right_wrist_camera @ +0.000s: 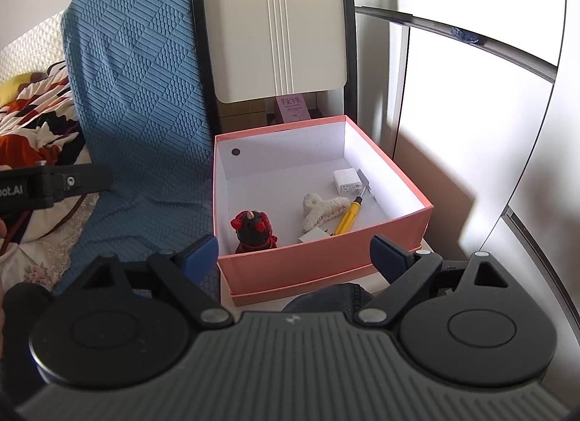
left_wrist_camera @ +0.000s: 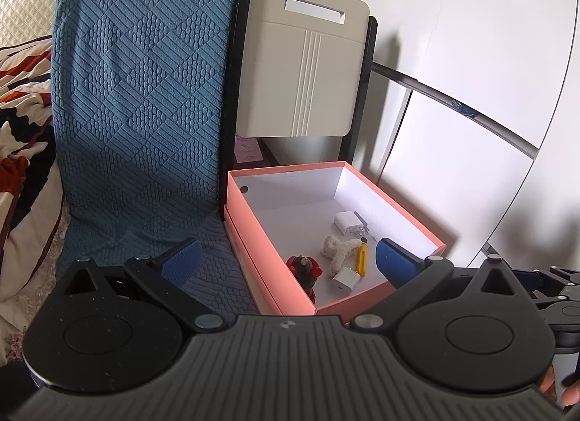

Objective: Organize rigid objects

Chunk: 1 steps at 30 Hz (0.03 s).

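Sitting on its own upturned lid, the pink cardboard box [right_wrist_camera: 326,265] holds all the small items, and both tools hover just near of it with nothing between their blue pads. The left tool [left_wrist_camera: 286,258] is spread wide, released, its fingers reaching toward the near-left corner of the box. The right tool [right_wrist_camera: 295,256] is likewise released, its fingers straddling the box's near wall without touching it.

Inside the box, a dark figurine with red horns [right_wrist_camera: 253,230] stands upright at the near-left, close to the near wall. To its right lies a fuzzy cream hair claw clip [right_wrist_camera: 320,209], and a yellow-handled screwdriver [right_wrist_camera: 346,219] lies just beside it, tip pointing far. A white charger block [left_wrist_camera: 344,277] rests at the near end of the clip and screwdriver; whether it touches them is hard to tell. A second white plug adapter [right_wrist_camera: 348,181] sits farther back, near the right wall.

Left of the box is a blue textured cushion cover [right_wrist_camera: 137,94], with a patterned quilt [right_wrist_camera: 40,120] beyond it. Behind the box stands a cream folding chair back [right_wrist_camera: 275,29] with a slot handle.
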{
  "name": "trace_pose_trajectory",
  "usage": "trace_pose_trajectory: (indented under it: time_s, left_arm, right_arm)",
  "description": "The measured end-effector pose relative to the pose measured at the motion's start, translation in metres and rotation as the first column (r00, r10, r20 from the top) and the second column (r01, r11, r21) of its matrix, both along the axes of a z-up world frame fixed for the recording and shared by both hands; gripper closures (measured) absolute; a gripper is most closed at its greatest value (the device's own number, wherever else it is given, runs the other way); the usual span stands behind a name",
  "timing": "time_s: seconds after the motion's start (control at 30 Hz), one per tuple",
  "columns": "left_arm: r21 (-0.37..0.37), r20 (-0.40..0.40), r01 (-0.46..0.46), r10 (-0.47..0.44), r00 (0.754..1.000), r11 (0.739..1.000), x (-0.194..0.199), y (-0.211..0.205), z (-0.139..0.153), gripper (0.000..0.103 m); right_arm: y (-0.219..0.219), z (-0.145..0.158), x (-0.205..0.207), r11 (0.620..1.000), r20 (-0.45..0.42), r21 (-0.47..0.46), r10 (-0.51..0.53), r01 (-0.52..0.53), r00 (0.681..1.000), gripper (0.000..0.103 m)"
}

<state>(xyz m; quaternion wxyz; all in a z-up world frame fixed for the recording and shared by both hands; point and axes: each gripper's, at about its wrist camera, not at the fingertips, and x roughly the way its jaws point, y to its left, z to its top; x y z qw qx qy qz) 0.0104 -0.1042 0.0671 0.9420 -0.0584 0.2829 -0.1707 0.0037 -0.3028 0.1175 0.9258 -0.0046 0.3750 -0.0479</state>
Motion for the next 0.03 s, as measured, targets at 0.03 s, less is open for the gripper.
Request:
trace_pose_trajectory:
  time_s: [0.03]
  left_arm:
    - [0.0, 0.001, 0.003, -0.003, 1.0, 1.0, -0.0002, -0.0001, 0.0002, 0.0]
  right_arm:
    - [-0.0001, -0.0002, 0.0001, 1.0, 0.0, 0.003, 0.001, -0.001, 1.0, 0.011]
